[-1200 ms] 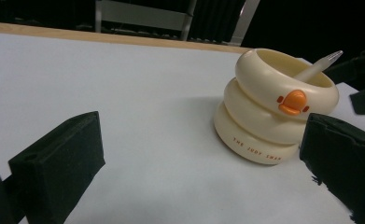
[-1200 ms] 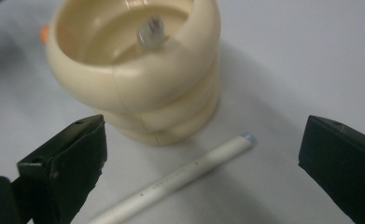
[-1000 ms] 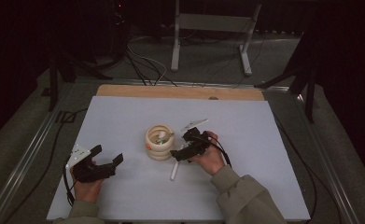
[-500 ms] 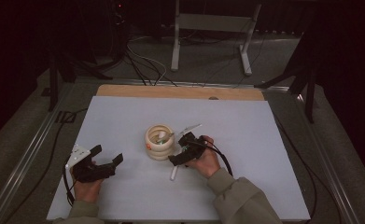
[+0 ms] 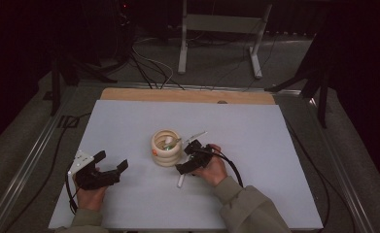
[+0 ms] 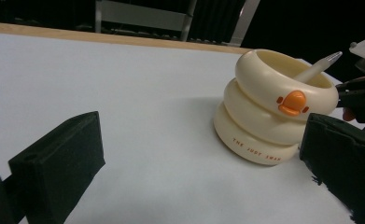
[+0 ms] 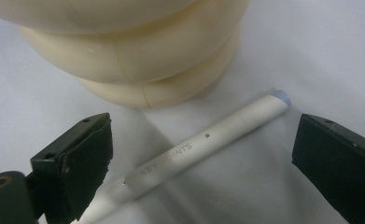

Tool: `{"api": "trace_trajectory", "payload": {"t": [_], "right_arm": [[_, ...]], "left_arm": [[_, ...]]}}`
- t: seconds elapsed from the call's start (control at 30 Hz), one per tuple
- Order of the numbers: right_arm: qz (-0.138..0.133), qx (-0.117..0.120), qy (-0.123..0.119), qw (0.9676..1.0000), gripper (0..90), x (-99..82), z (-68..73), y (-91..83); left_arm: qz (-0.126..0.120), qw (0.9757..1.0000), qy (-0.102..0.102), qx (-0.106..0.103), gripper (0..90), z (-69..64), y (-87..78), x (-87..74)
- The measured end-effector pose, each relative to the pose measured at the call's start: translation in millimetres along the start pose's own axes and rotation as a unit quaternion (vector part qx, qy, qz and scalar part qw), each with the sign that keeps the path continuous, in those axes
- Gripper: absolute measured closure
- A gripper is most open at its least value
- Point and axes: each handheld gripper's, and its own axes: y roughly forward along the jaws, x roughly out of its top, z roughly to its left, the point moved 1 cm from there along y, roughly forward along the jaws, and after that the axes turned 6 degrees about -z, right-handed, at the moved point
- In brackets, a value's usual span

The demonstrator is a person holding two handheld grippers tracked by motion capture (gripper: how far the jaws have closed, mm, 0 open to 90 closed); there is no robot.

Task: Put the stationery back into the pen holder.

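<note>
The white pen (image 7: pixel 203 144) runs out of the bottom of the right gripper view, so its tip is cut off, and from above most of it hides under the right hand-held gripper (image 5: pixel 187 160). It's slim with grey lettering, flat on the white counter (image 5: pixel 129 121) just beside the cream ringed holder (image 5: pixel 165 148). The right jaws have just been closing, spread around it without touching; the left hand-held gripper (image 5: pixel 114 162) is spread and empty.
</note>
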Motion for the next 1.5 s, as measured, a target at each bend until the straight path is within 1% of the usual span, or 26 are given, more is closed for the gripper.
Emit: {"api": "trace_trajectory", "payload": {"t": [0.2, 0.3, 0.37, 0.43, 0.47, 0.5, 0.6, 0.77, 0.87, 0.97, 1.1, 1.17, 1.27, 1.4, 1.5], "right_arm": [[0.008, -0.005, -0.001, 1.0000, 6.8, -0.9, -1.4, 4.0], [0.012, -0.006, -0.003, 0.9999, 10.2, -1.9, -2.0, 5.3], [0.016, -0.010, -0.009, 0.9998, 13.7, -3.0, -1.4, 6.4], [0.018, -0.021, -0.022, 0.9994, 17.9, -4.0, 0.2, 6.3], [0.020, -0.023, -0.033, 0.9990, 20.5, -4.2, 1.0, 5.8], [0.023, -0.022, -0.037, 0.9988, 24.5, -4.1, 0.7, 4.6], [0.035, -0.021, -0.040, 0.9984, 38.7, -2.5, -0.6, 0.2], [0.050, -0.027, -0.031, 0.9979, 61.7, -1.4, -7.4, -5.2], [0.056, -0.034, -0.028, 0.9975, 70.9, -0.8, -10.7, -6.5], [0.068, -0.040, -0.032, 0.9964, 78.1, 0.3, -11.8, -7.4], [0.077, -0.040, -0.036, 0.9956, 78.6, 0.9, -12.5, -8.1], [0.076, -0.040, -0.041, 0.9955, 78.8, 0.7, -12.1, -8.0], [0.075, -0.039, -0.040, 0.9956, 79.1, 0.6, -12.5, -8.0], [0.071, -0.026, -0.025, 0.9968, 79.4, 0.1, -16.9, -8.7], [0.068, -0.012, -0.008, 0.9976, 79.4, -0.3, -21.4, -9.6]], "left_arm": [[0.000, 1.0000, 0.000, 0.000, 0.2, -0.2, 0.2, 0.0], [0.001, 1.0000, 0.000, 0.000, 0.2, 0.0, 0.2, -0.1], [0.000, 1.0000, 0.000, 0.000, 0.2, 0.0, 0.0, 0.0], [0.000, 1.0000, 0.000, 0.000, 0.2, 0.2, 0.0, 0.0], [0.001, 1.0000, 0.000, 0.001, 0.2, 0.2, 0.0, -0.1], [0.001, 1.0000, 0.000, 0.001, 0.2, 0.1, 0.0, -0.1], [0.002, 1.0000, 0.001, 0.002, 0.2, -0.3, 0.2, -0.1], [0.002, 1.0000, 0.001, 0.002, 0.2, -0.5, 0.0, -0.1], [0.002, 1.0000, 0.000, 0.002, 0.2, -0.4, 0.0, -0.1], [0.002, 1.0000, 0.001, 0.003, 0.2, -0.3, -0.2, -0.1], [0.003, 1.0000, 0.000, 0.003, 0.2, -0.2, -0.2, -0.2], [0.004, 1.0000, 0.001, 0.003, 0.2, -0.5, 0.0, -0.3], [0.005, 1.0000, 0.002, 0.002, 0.2, -1.0, 0.4, -0.5], [0.005, 1.0000, 0.002, 0.003, 0.2, -0.8, 0.6, -0.6], [0.005, 1.0000, 0.002, 0.003, 0.2, -0.8, 1.0, -0.7]]}}
